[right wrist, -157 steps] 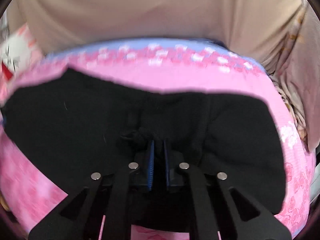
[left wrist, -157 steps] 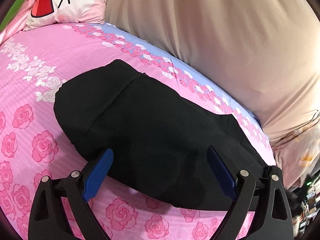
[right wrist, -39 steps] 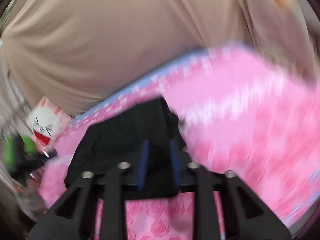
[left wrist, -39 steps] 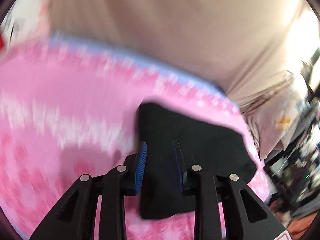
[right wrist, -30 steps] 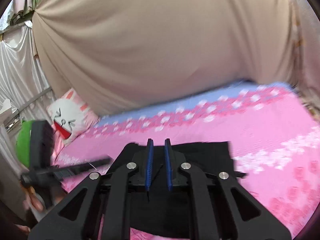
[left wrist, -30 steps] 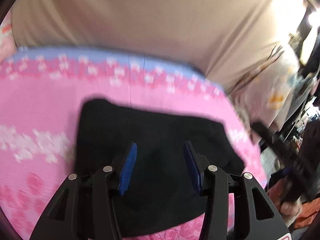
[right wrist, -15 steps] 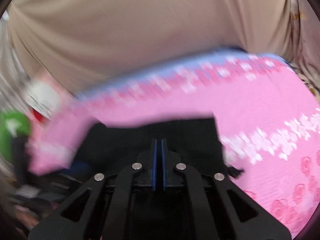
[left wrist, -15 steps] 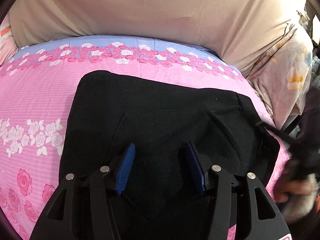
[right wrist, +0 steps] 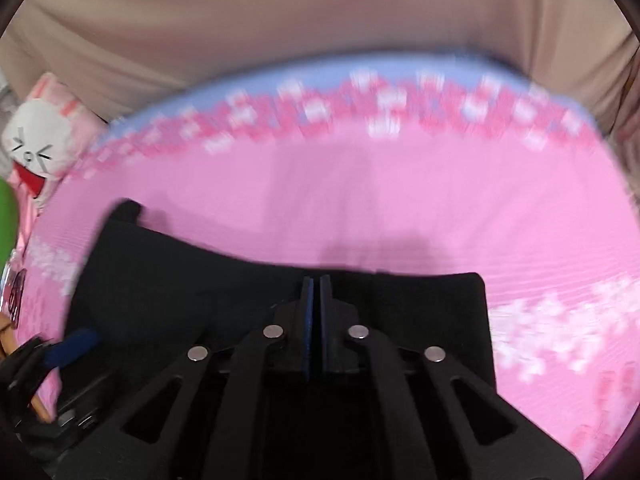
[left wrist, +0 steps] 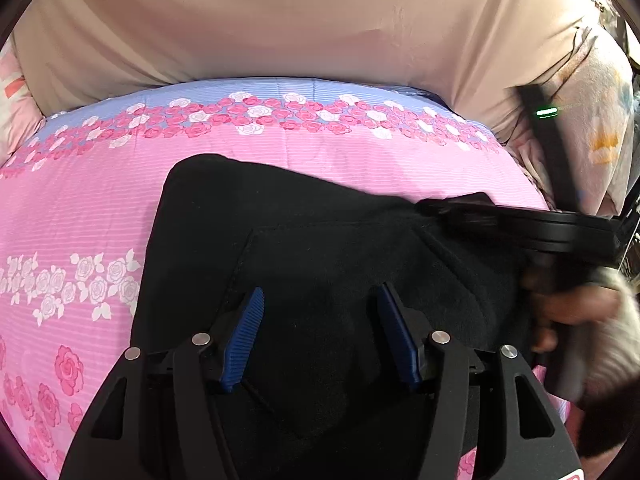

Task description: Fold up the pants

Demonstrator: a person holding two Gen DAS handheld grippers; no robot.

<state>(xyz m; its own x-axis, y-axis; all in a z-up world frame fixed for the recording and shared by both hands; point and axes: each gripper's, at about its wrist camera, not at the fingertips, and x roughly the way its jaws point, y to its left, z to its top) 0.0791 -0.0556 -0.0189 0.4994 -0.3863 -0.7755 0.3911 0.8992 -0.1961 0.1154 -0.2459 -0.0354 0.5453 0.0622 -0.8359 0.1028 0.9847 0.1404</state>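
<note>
Black pants, folded into a compact block, lie on the pink rose bedspread. My left gripper hovers over their near middle, its jaws opening, blue pads apart with only the flat cloth below them. My right gripper is shut, pads together with nothing seen between them, low over the pants near their far edge. In the left wrist view the right gripper reaches in from the right across the pants' far right corner, held by a hand. One blue pad of the left gripper shows at the lower left.
A beige curtain hangs behind the bed. A white-and-pink cartoon pillow lies at the far left corner, with something green beside it. Flowered cloth hangs at the bed's right edge. Bare bedspread lies left of and beyond the pants.
My left gripper's jaws have widened and it has sunk a little over the pants. The right gripper has closed fully and swung down to the pants, coming into the left wrist view.
</note>
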